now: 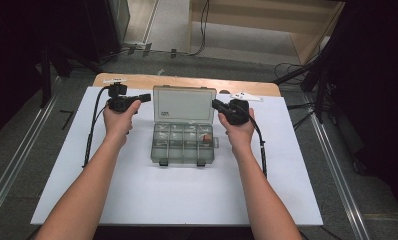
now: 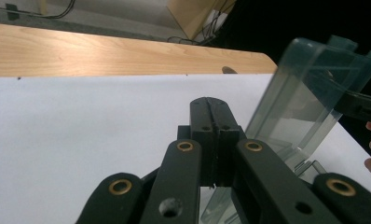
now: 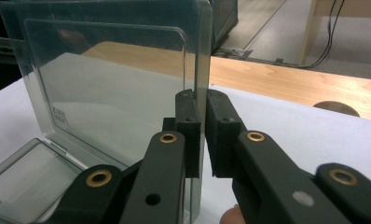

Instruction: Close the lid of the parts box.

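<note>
White-covered counter [image 1: 137,200]: clear compartment box [image 1: 183,142] at centre, lid [image 3: 109,79] raised. Right tool [image 3: 203,105] clamps the lid's edge; left tool [image 2: 215,112] closed, empty, beside the lid. Risk: lid slipping free and dropping shut.

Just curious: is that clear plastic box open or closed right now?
Open. The clear plastic box has its lid swung up and standing, so the small compartments show; the right hand-held gripper pinches the lid's edge.
</note>
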`<state>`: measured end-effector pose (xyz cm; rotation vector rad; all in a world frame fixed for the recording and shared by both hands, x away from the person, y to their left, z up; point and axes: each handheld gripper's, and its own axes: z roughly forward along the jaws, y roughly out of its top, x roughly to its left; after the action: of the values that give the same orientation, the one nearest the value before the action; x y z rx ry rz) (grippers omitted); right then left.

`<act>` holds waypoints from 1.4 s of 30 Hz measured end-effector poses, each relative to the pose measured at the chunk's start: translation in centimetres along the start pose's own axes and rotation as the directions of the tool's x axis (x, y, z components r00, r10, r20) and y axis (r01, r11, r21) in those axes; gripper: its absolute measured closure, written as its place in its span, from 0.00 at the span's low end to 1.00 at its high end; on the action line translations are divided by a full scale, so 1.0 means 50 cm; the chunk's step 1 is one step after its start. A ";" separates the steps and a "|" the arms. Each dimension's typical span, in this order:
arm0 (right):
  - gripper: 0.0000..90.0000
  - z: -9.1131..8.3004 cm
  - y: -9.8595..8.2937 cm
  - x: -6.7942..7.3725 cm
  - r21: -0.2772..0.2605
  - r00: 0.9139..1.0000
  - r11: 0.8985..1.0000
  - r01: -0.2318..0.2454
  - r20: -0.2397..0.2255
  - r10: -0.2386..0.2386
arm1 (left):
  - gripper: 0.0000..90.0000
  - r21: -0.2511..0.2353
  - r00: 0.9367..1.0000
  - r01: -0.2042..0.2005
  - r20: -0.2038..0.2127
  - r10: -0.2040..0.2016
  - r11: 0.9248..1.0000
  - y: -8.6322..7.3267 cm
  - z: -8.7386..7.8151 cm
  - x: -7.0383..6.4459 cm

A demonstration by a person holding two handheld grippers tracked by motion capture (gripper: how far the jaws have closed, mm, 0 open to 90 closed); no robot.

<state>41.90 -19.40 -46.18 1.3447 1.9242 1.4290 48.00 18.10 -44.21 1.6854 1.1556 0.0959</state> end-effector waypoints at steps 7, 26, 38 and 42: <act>0.91 -0.013 -0.011 0.005 -0.037 0.998 0.998 0.055 -0.010 -0.056 | 1.00 -0.003 0.997 0.007 0.075 -0.006 1.000 0.001 0.014 -0.011; 0.82 -0.039 -0.028 0.022 -0.024 0.998 0.998 0.058 0.006 -0.058 | 1.00 -0.025 0.984 0.002 0.175 0.002 1.000 -0.006 0.010 -0.020; 0.68 -0.100 -0.038 0.019 -0.037 0.999 0.998 0.040 -0.029 -0.041 | 1.00 -0.042 0.975 -0.037 0.219 0.045 0.998 -0.007 -0.006 -0.039; 0.75 -0.114 -0.040 0.019 -0.024 0.999 0.999 0.045 -0.018 -0.046 | 1.00 -0.042 0.970 -0.057 0.232 0.065 0.998 -0.013 -0.008 -0.043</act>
<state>36.23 -21.52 -45.46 1.2733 1.9313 1.4428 46.20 16.82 -43.55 1.6525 0.9217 -0.0437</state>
